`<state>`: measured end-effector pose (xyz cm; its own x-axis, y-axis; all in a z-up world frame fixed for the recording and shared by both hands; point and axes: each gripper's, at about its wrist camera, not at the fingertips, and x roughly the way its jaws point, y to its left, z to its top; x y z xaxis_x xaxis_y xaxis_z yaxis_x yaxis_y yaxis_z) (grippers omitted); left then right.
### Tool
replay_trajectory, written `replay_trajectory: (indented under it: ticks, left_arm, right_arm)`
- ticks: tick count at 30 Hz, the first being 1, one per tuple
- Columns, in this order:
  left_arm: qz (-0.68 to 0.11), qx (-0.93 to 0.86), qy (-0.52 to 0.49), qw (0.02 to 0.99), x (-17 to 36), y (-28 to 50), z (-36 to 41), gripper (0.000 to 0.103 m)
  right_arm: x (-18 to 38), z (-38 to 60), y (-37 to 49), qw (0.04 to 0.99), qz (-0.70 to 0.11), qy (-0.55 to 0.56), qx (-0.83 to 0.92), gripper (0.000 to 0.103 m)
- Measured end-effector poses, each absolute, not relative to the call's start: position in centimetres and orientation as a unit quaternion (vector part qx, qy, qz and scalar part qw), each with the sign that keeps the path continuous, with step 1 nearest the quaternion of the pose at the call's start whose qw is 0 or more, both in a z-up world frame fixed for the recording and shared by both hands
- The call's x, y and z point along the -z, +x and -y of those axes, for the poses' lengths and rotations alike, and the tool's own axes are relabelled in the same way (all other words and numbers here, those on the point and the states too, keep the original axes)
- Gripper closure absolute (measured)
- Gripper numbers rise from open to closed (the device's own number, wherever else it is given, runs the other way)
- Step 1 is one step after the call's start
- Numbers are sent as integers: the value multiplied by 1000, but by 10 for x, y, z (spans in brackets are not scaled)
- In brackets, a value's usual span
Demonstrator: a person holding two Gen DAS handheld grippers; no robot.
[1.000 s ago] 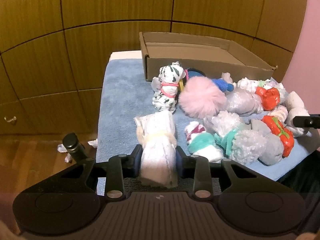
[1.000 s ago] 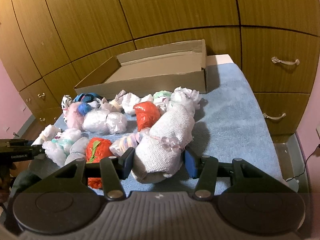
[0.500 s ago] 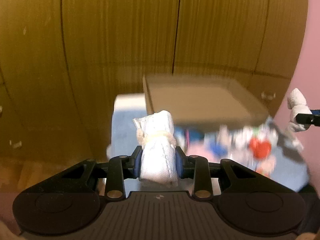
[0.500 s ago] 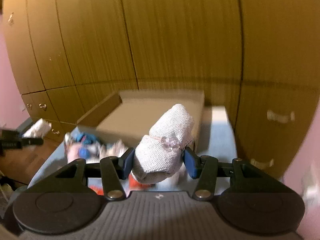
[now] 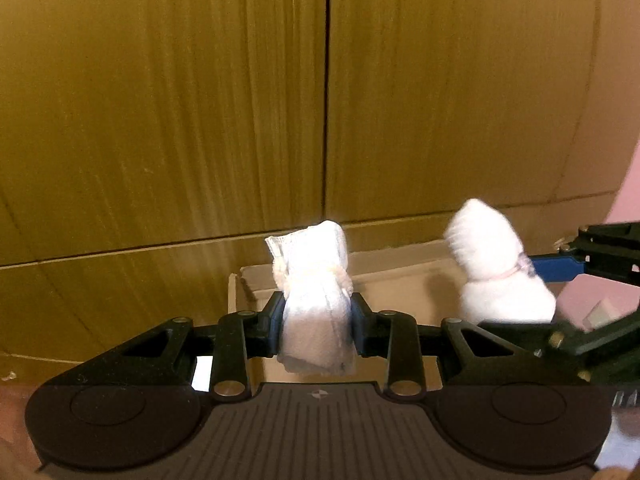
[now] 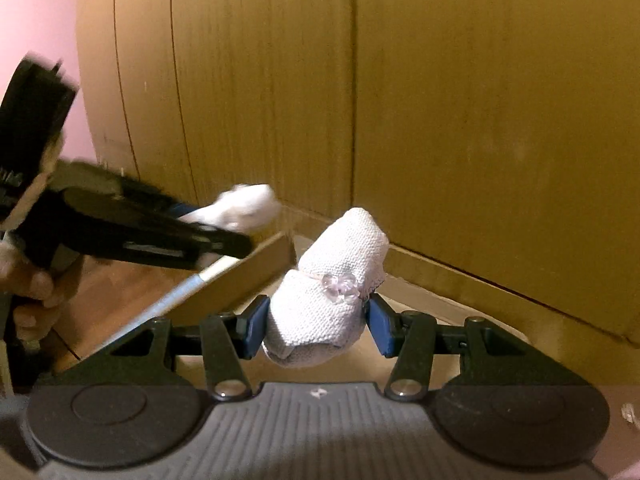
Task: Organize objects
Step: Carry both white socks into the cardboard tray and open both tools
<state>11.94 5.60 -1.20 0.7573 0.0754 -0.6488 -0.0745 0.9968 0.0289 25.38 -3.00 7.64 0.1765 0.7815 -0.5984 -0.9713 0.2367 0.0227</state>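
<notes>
- L gripper (image 5: 316,320) clamped on a white rolled cloth bundle w/ pale tie (image 5: 314,300) – held over the shallow brown cardboard box (image 5: 404,280).
- R gripper (image 6: 314,326) clamped on a white waffle-knit roll w/ clear bead tie (image 6: 332,292) (above box corner).
- Wooden wardrobe doors (image 5: 200,100) behind.

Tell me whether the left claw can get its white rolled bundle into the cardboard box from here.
Probably yes: the left claw, shut on the white rolled bundle, has the open cardboard box just beyond it, with nothing between.
</notes>
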Motion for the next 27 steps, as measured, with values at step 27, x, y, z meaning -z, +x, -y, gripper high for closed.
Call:
replay_trajectory:
  ticks: [27]
  left_arm:
    - [-416,-48,19,908,89,180,-78,47]
  right_arm:
    - [19,-117,277,690,-310,-286,-588,60]
